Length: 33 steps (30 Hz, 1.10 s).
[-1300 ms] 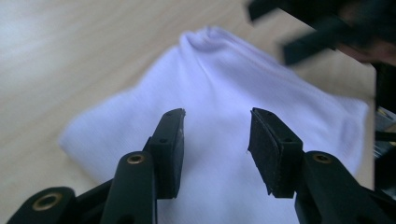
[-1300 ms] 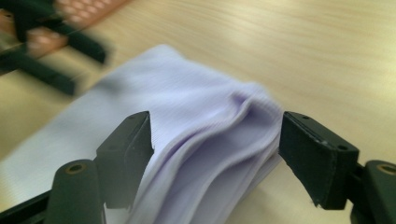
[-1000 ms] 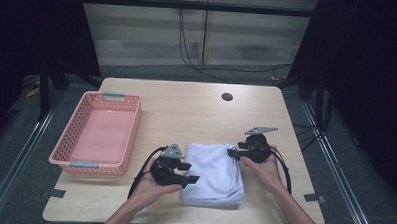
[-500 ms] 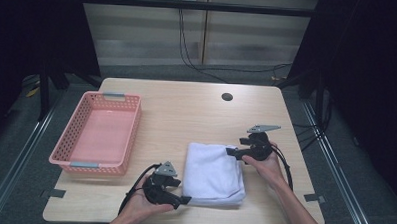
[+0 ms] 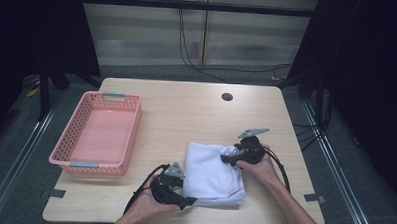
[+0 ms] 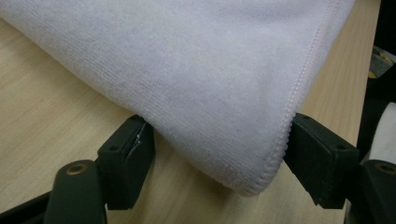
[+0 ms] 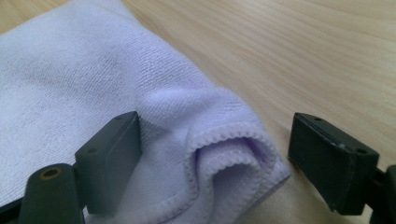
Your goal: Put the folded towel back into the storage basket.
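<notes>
Folded white towel (image 5: 213, 175) lies low and right of centre in the high view, on the wooden table (image 5: 186, 116). Left gripper (image 5: 186, 200) sits at its lower left corner, jaws having just spread wide, that corner between them unpressed. Right gripper (image 5: 228, 159) rests at the towel's upper right corner, jaws likewise just opened, straddling the rolled hem. Pink basket (image 5: 75, 156) stands at left.

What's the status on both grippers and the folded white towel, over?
Both grippers open: left gripper at near corner, right gripper at far corner. Folded white terry towel flat on wooden table. Nothing in the way.
</notes>
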Tool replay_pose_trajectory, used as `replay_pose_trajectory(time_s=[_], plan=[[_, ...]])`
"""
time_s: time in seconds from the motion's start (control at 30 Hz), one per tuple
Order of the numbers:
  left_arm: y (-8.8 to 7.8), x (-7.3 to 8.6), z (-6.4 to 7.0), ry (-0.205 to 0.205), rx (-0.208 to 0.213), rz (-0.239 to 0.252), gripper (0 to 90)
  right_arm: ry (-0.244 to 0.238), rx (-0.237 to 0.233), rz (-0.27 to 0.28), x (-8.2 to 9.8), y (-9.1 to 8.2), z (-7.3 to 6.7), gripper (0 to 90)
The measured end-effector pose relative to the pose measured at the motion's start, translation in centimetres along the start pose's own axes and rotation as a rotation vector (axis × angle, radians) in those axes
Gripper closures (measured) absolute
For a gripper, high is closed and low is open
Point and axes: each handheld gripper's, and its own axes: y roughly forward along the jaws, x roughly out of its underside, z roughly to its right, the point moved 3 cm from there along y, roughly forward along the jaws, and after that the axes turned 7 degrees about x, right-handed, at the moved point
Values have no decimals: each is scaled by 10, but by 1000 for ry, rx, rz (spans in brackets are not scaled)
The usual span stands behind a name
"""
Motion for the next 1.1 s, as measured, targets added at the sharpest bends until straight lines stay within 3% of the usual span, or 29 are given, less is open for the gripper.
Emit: replay_pose_trajectory(time_s=[0.1,0.23,0.3,0.4,0.57,0.7,0.83,0.9,1.03,1.1], plan=[[0,-1,0,12,-21,-1,321,-2,-16,0,0,0,1,175],[1,-1,0,50,-23,-4,492,-14,-36,-13,-1,-1,-2,247],[1,-2,0,44,-13,-13,573,-14,-35,-12,0,-1,-4,264],[0,-2,-1,27,3,-16,650,-28,-68,-6,0,-2,-7,389],[-2,-2,-4,4,31,-10,691,-26,-82,-9,0,-2,-12,507],[-4,-3,-6,-12,47,5,704,-17,-126,-10,0,-2,-13,635],[-7,-4,-5,-23,51,24,714,-21,-114,-2,-1,-4,-15,679],[-11,-6,-3,-16,52,32,716,3,-121,8,-1,-5,-14,693],[-17,-11,0,-12,68,80,718,-7,-108,10,-6,-10,-16,705],[-19,-14,0,-45,85,108,718,-8,-107,21,-9,-13,-17,707]])
